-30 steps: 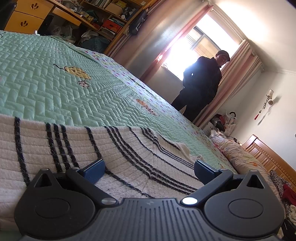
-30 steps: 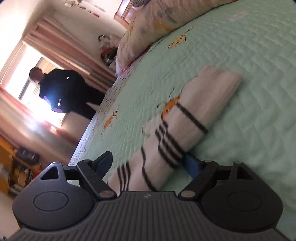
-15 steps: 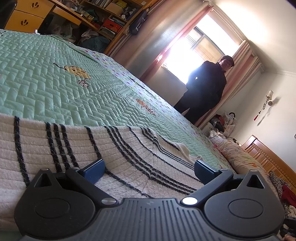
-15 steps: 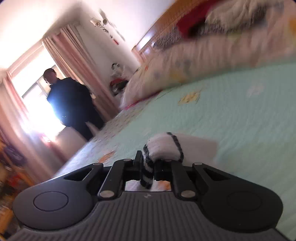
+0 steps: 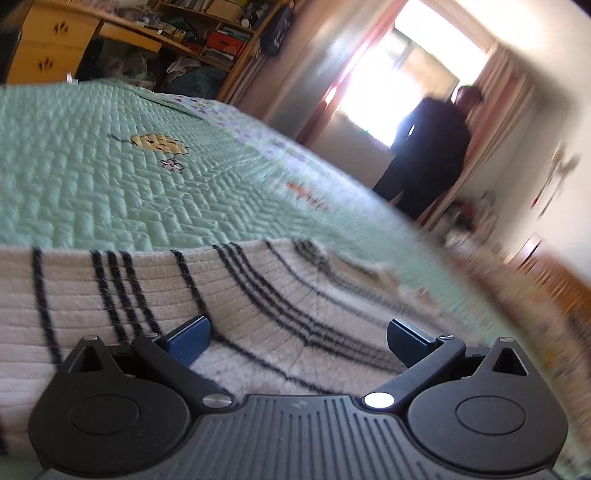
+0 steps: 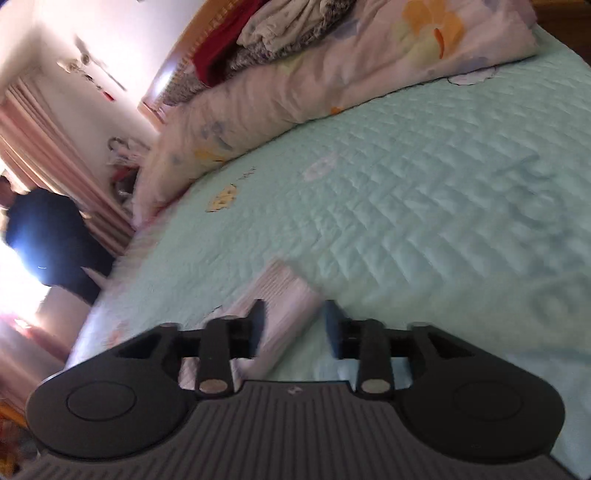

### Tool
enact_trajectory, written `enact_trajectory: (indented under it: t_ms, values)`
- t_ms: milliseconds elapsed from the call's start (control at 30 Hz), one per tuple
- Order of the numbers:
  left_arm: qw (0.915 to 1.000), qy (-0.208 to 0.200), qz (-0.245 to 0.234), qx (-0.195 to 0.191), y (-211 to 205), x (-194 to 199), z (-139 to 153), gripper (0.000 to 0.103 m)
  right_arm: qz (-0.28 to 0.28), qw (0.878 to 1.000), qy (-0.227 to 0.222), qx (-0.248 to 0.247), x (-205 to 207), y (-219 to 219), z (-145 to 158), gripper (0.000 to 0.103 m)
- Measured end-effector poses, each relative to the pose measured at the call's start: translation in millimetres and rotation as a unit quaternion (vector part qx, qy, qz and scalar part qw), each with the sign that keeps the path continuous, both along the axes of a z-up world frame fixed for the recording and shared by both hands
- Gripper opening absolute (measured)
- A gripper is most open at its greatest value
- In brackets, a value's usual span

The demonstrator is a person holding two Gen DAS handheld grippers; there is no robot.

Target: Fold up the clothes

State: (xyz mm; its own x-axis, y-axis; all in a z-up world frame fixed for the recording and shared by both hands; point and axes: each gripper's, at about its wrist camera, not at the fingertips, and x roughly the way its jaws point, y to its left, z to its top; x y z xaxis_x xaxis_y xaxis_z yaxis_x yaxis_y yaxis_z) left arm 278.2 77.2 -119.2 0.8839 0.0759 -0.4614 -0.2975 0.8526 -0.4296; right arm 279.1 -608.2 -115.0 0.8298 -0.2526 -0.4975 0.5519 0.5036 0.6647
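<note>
A white sweater with black stripes (image 5: 229, 295) lies spread flat on the green quilted bed (image 5: 110, 192), filling the near part of the left wrist view. The left claw (image 5: 295, 338) sits low over it with its jaws wide apart; the blue pads (image 5: 188, 338) rest at the level of the knit, and nothing is pinched between them. The striped cloth runs under and between both fingers and out toward the far side of the bed, where its edge blurs into the quilt.

In the right wrist view the right claw (image 6: 295, 326) hangs over the bed with its jaws part way apart, having just been opening. A pale ribbed end of the sweater (image 6: 280, 295), probably a sleeve or cuff, lies on the quilt between the two fingers, closer to the left-hand finger, and the pads do not press on it. The picture is blurred, so whether the cloth brushes that finger cannot be told.

At the head of the bed lies a flowered pillow (image 6: 332, 85) along the edge of the quilt, with a heap of clothes (image 6: 266, 33) on top of it, red, grey and cream, against a wooden headboard (image 6: 162, 85).

Beyond the far side of the bed a person in dark clothes (image 5: 428, 147) stands before a bright window (image 5: 399, 77) with pink curtains (image 6: 55, 155). Past the foot corner of the bed stand a wooden desk with drawers (image 5: 48, 48) and cluttered shelves (image 5: 207, 29).
</note>
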Motion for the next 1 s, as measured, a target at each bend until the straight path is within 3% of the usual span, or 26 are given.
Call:
enact_trajectory:
  t_ms: [67, 167, 233, 267, 333, 367, 400, 567, 633, 767, 867, 1000]
  values:
    - [1.0, 0.0, 0.003, -0.008, -8, -20, 14, 0.1, 0.058, 0.998, -0.026, 0.0, -20, 19, 6, 0.06]
    - [0.9953, -0.034, 0.04, -0.082, -2, -72, 26, 0.102, 0.164, 0.984, -0.065, 0.007, -56, 64, 11, 0.067]
    - [0.9885, -0.035, 0.092, -0.115, 10, -108, 28, 0.102, 0.219, 0.972, -0.081, 0.01, -74, 99, 12, 0.073]
    - [0.9831, -0.031, 0.123, -0.133, 17, -124, 26, 0.102, 0.246, 0.965, -0.088, 0.008, -81, 118, 13, 0.075]
    - [0.9635, -0.033, 0.187, -0.189, 32, -154, 13, 0.102, 0.298, 0.949, -0.101, 0.003, -90, 155, 15, 0.075]
    - [0.9554, -0.035, 0.2, -0.214, 37, -161, 7, 0.102, 0.323, 0.94, -0.107, -0.001, -91, 173, 17, 0.075]
    - [0.9531, -0.038, 0.201, -0.223, 39, -163, 4, 0.102, 0.348, 0.931, -0.113, -0.005, -93, 191, 18, 0.075]
    - [0.9528, -0.045, 0.181, -0.24, 36, -130, 1, 0.102, 0.462, 0.874, -0.147, -0.035, -83, 262, 41, 0.08]
    - [0.95, -0.045, 0.177, -0.253, 34, -109, -2, 0.102, 0.482, 0.861, -0.154, -0.049, -73, 278, 52, 0.081]
    - [0.9409, -0.091, 0.171, -0.278, 31, -70, -14, 0.102, 0.483, 0.86, -0.157, -0.049, -64, 294, 53, 0.081]
    - [0.9422, -0.125, 0.159, -0.267, 25, -41, -22, 0.102, 0.481, 0.862, -0.154, -0.048, -47, 301, 46, 0.081]
    - [0.9429, -0.153, 0.15, -0.255, 41, -8, -27, 0.1, 0.505, 0.849, -0.15, -0.044, -32, 316, 39, 0.082]
